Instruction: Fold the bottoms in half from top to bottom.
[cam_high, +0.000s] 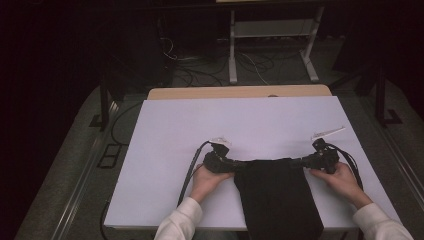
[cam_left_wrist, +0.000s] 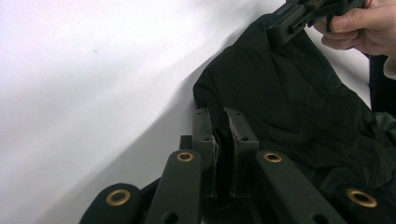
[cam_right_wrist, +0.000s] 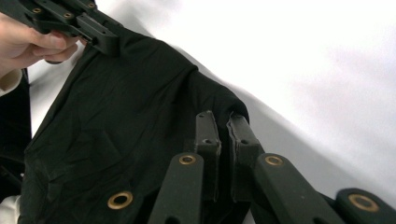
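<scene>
A big white table (cam_high: 165, 150) is seen w/ a black cloth (cam_high: 275, 195) laid at the near edge, its lower end hanging over the front, approx in the middle btwn both hands. The cloth's far left corner is pinched by the left gripper (cam_left_wrist: 219, 133), jaws clamped tight on the fabric. The far right corner is nipped the same way by the right gripper (cam_right_wrist: 223, 133), fabric bunched btwn its closed jaws
</scene>
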